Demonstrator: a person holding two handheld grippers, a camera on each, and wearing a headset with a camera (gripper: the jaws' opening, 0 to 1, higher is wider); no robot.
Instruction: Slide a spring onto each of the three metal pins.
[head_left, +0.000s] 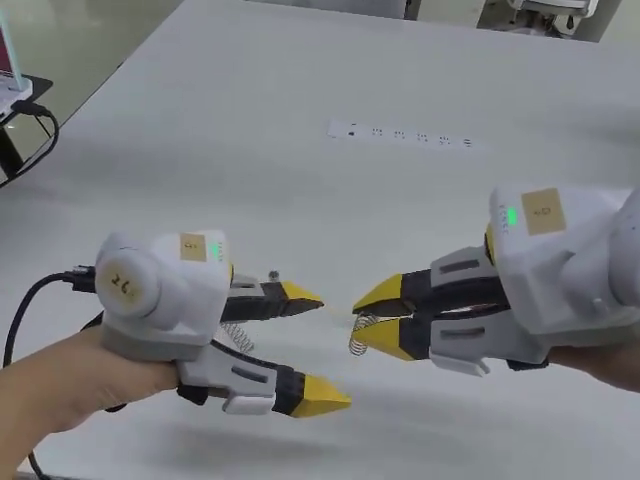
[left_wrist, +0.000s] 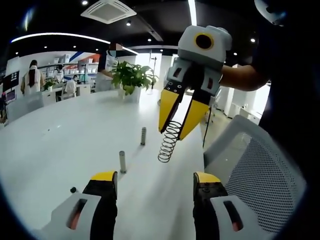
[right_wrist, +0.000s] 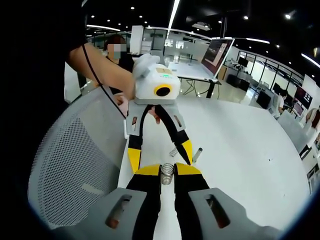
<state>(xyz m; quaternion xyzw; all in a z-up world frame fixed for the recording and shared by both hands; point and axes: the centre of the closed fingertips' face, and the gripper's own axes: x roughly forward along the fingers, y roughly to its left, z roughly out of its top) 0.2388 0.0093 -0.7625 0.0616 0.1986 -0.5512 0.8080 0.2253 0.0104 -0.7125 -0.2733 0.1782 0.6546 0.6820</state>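
White workbench (head_left: 300, 180): right gripper (head_left: 357, 322) clamped on a spring (left_wrist: 169, 145) held in the air, left gripper (head_left: 335, 350) spread wide and empty, far pin (left_wrist: 143, 136) looks sprung already, near pin (left_wrist: 122, 161) bare, third unclear, so most remains.

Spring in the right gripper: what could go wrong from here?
1. The right gripper pinches the spring by one end only. The rest hangs free, so it may swing and miss the bare pin.
2. Only the tips squeeze the coils, so the spring could pop out of the grip.
3. The left gripper is open and sits close to that pin, so it could knock or block it during the approach.
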